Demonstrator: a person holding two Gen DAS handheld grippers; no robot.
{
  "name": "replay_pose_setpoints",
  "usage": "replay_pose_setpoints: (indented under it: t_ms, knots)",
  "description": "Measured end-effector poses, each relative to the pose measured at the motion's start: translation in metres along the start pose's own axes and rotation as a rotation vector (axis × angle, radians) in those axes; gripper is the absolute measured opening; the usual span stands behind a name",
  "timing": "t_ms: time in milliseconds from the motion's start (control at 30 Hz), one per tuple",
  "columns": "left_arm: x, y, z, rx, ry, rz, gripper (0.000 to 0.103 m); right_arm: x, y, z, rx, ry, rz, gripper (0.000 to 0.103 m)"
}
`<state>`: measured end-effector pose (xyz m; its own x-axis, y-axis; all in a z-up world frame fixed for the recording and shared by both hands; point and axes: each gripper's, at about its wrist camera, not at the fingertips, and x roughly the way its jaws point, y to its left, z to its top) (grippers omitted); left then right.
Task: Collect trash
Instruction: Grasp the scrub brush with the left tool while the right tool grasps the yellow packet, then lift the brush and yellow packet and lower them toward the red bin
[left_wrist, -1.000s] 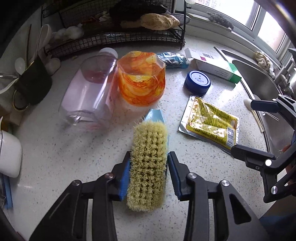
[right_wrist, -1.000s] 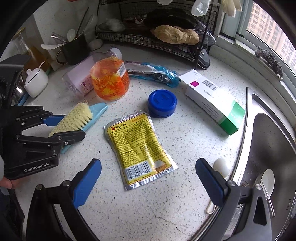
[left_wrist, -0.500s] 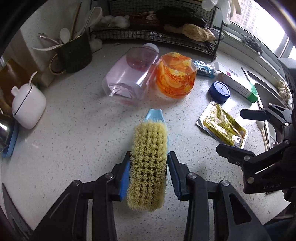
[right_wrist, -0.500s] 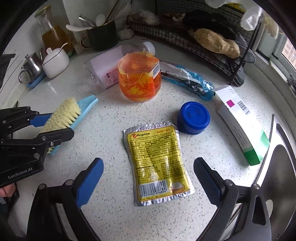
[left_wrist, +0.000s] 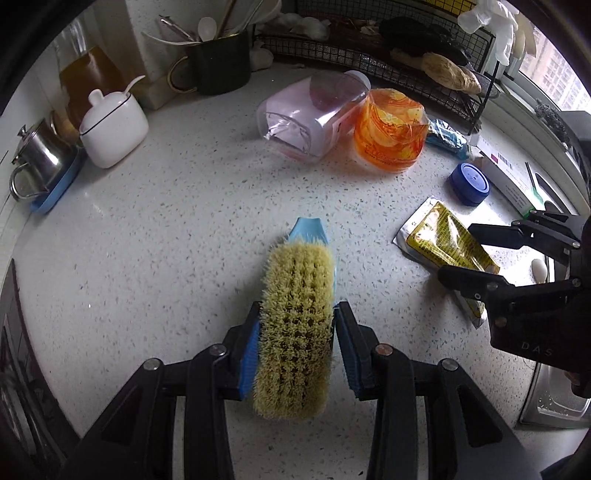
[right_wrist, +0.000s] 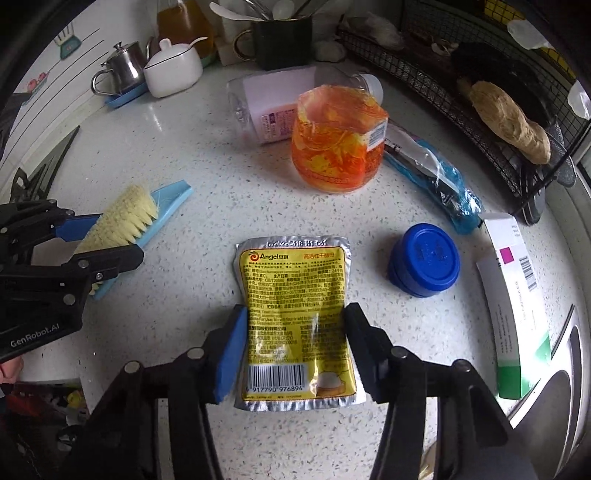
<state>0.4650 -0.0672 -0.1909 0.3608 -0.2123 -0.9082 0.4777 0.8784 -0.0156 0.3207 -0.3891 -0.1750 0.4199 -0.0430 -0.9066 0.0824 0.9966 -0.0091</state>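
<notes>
My left gripper (left_wrist: 297, 347) is shut on a scrub brush (left_wrist: 295, 325) with tan bristles and a light blue back, held over the speckled counter; it also shows in the right wrist view (right_wrist: 122, 221). My right gripper (right_wrist: 295, 350) is closed on the sides of a yellow and silver yeast packet (right_wrist: 295, 310), which also shows in the left wrist view (left_wrist: 447, 243). An orange plastic container (right_wrist: 338, 144), a clear pink-labelled bottle (right_wrist: 273, 103) lying on its side, a blue wrapper (right_wrist: 439, 184), a blue lid (right_wrist: 424, 264) and a white and green box (right_wrist: 513, 295) lie on the counter.
A white sugar pot (left_wrist: 112, 129), a steel pitcher (left_wrist: 37, 162) and a dark utensil mug (left_wrist: 219, 66) stand at the back left. A black wire rack (left_wrist: 406, 74) runs along the back. The sink (right_wrist: 561, 369) lies to the right.
My right gripper moved forward over the yellow packet and closed on its sides. My left gripper drew back and left with the brush still in it.
</notes>
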Motion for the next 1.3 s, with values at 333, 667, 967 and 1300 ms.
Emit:
replay_pose_setpoints:
  t_ms: [333,667,967,1300]
  knots:
    - [-0.043,-0.009,-0.049,-0.039,-0.038,0.043,0.036,-0.017,0.031,-0.034,-0.018,-0.030,0.065,0.035]
    - [-0.103,-0.021,-0.121,-0.061,-0.074,0.059,0.036,-0.068,0.081,-0.091,-0.038,-0.084,0.095,0.035]
    - [-0.146,-0.031,-0.206,-0.106,-0.083,0.079,0.036,-0.115,0.117,-0.158,-0.072,-0.111,0.114,0.035]
    - [-0.144,-0.026,-0.299,-0.218,-0.016,0.068,0.037,-0.115,0.166,-0.222,-0.142,-0.065,0.128,0.035]
